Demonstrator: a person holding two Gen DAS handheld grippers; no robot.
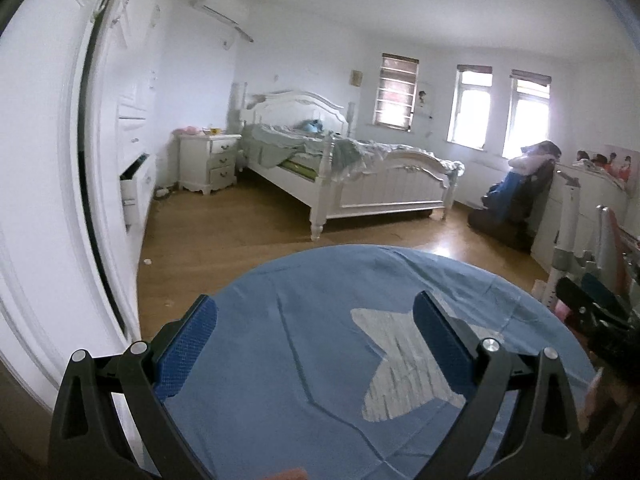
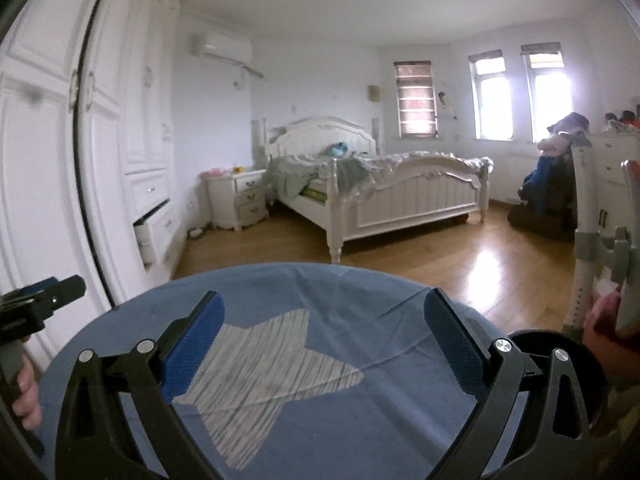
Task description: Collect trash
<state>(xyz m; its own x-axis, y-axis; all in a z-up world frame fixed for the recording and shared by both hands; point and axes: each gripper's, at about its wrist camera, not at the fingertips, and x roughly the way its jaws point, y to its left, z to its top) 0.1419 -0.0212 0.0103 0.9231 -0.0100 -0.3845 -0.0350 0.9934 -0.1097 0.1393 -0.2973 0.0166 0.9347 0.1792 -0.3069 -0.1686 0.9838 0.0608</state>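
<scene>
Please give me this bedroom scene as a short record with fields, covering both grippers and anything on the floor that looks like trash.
room: bedroom, wooden floor
near surface: blue cloth with a pale star, below both grippers
left gripper: open, holding nothing
right gripper: open, holding nothing
possible trash: small white scraps on the floor by the wardrobe
wardrobe drawer: pulled open
bed: unmade, white frame
nightstand: beside the bed

Black linkage arms, silver screws, blue dimpled fingers [image 1: 188,348] on both grippers.
</scene>
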